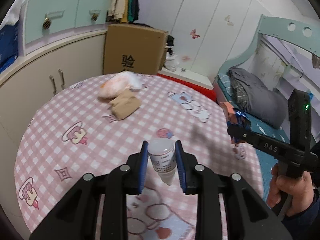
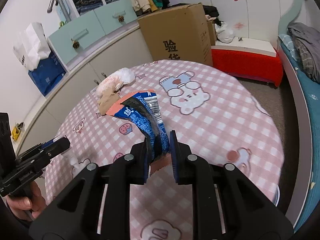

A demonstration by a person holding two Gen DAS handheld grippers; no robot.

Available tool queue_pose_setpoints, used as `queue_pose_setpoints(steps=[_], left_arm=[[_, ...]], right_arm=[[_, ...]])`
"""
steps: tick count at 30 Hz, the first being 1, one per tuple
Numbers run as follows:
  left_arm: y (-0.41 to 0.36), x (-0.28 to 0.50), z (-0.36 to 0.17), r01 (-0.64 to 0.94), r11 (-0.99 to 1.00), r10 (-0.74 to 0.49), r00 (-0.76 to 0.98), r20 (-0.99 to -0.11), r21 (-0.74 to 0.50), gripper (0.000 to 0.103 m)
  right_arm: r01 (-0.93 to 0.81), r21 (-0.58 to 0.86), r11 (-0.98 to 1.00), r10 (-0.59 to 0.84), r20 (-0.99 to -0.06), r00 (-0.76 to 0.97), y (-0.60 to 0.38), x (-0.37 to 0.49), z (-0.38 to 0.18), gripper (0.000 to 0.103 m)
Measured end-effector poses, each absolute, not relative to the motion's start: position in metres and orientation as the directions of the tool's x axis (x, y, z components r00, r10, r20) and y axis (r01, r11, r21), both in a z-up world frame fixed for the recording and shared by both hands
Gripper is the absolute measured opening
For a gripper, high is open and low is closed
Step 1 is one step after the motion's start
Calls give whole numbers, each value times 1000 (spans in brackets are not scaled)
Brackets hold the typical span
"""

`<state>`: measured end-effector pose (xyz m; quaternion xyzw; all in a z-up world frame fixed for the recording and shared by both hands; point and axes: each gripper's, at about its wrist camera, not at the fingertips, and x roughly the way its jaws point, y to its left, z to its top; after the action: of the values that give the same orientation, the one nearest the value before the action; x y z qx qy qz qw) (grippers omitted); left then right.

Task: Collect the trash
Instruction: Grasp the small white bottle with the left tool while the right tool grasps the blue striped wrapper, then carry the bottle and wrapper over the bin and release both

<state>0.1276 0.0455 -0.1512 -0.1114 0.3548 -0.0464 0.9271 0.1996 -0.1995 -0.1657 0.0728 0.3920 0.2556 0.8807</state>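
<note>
A small white bottle (image 1: 161,156) is clamped between the blue pads of the left gripper (image 1: 161,167) above the pink checked tablecloth (image 1: 84,120). At right, a crumpled blue-orange wrapper (image 1: 237,118) is pinched by the right gripper (image 1: 238,129), held by a hand (image 1: 288,190).

A round table under a pink-and-white checked cloth with cartoon prints (image 1: 84,108) stands before a tall brown cardboard box with black characters (image 2: 176,34). Left of the box runs a cream cabinet (image 1: 40,76) topped by mint-green drawers (image 2: 90,30); right of it sits a red-sided bench (image 2: 248,64).
</note>
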Motion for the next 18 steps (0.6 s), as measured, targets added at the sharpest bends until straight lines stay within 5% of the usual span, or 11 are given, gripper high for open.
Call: queue_pose_setpoints(steps=[18], left_arm=[[-53,141,-126,194,947,-314,727,-610,-257,25]], right_arm=[[-261,365,894,441,-612,656,-310,176,-162,17]])
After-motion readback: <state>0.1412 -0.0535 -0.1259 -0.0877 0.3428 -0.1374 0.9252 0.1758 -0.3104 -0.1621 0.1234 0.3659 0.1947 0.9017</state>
